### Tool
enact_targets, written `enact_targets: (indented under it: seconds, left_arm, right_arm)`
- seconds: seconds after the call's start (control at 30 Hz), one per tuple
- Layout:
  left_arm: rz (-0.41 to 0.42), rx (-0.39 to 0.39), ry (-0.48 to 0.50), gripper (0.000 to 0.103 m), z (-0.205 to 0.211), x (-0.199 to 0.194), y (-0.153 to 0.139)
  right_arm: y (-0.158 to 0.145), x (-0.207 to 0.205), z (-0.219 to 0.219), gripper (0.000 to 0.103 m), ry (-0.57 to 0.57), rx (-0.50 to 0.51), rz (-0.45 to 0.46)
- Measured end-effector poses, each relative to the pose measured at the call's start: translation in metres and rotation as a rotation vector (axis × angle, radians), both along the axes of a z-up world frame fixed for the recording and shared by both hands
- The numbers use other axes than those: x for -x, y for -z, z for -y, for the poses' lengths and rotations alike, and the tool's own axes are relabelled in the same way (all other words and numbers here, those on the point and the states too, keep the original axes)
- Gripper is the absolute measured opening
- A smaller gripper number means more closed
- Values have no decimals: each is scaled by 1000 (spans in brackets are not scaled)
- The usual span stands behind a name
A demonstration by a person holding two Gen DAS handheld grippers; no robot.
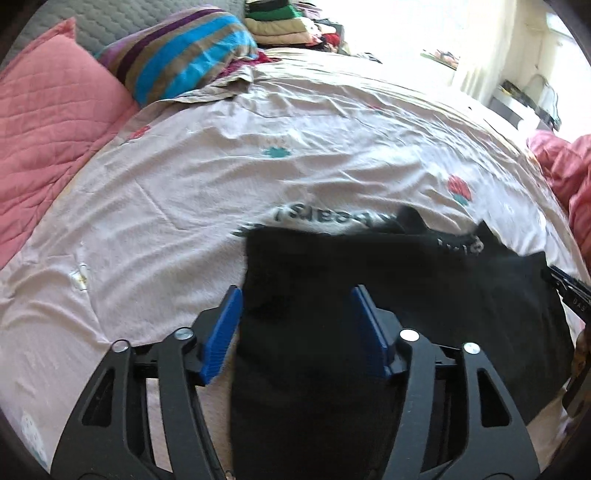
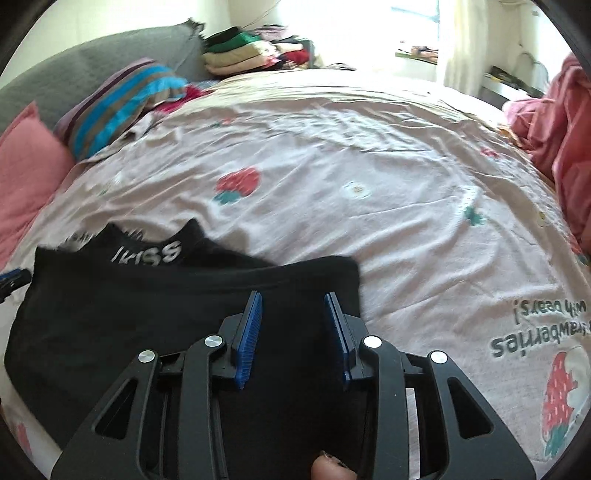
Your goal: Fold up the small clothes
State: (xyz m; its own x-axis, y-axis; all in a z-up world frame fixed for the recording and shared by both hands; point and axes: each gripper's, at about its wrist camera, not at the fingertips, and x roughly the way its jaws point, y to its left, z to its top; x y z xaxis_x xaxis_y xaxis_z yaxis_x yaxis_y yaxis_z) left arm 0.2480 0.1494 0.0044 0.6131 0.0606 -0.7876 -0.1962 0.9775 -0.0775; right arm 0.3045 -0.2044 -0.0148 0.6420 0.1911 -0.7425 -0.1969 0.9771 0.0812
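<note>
A black cotton garment with white lettering [image 1: 369, 295] is lying under both tongs; left gripper [image 1: 295, 295] and right gripper [image 2: 293, 301] are gaping partly open, gripping nothing.

Two wrist-mounted fisheye views, both angled steeply down over a bed.

The left wrist view is taken from just behind the left gripper [image 1: 297, 295], close above the left part of a black garment [image 1: 369, 295], and is faced across the bedsheet [image 1: 221, 166] toward the pillows [image 1: 177, 51] and a pile of clothes [image 1: 280, 22] at the far side. The right wrist view is taken from just behind the right gripper [image 2: 293, 301], close above the right part of the same garment [image 2: 147, 314]. The garment, the bedsheet [image 2: 369, 147], the pillows [image 2: 122, 107] and the pile of clothes [image 2: 240, 51] are shared by both views.
</note>
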Motion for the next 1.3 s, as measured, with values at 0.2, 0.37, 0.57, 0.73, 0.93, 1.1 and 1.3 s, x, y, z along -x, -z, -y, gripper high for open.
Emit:
enact_targets:
  seconds: [0.2, 0.37, 0.57, 0.73, 0.93, 1.1, 1.3]
  left_arm:
    - [-47, 76, -36, 63, -25, -9, 16]
    - [-60, 140, -43, 55, -30, -17, 30]
    - [-51, 81, 24, 6, -15, -18, 21]
    - [50, 98, 19, 4, -24, -13, -15]
    - [52, 61, 0, 4, -20, -28, -6]
    - [-16, 44, -14, 9, -18, -29, 29]
    - [-13, 42, -37, 26, -25, -20, 32]
  right_arm:
    - [3, -7, 18, 48, 33, 15, -14]
    - [14, -13, 23, 45, 27, -20, -65]
    - [6, -5, 28, 9, 19, -83, -33]
    - [-23, -3, 41, 8, 34, -169, 47]
    - [-10, -15, 41, 8, 95, -128, -2]
    - [16, -13, 37, 9, 125, -70, -67]
    - [22, 1, 35, 19, 145, 13, -59]
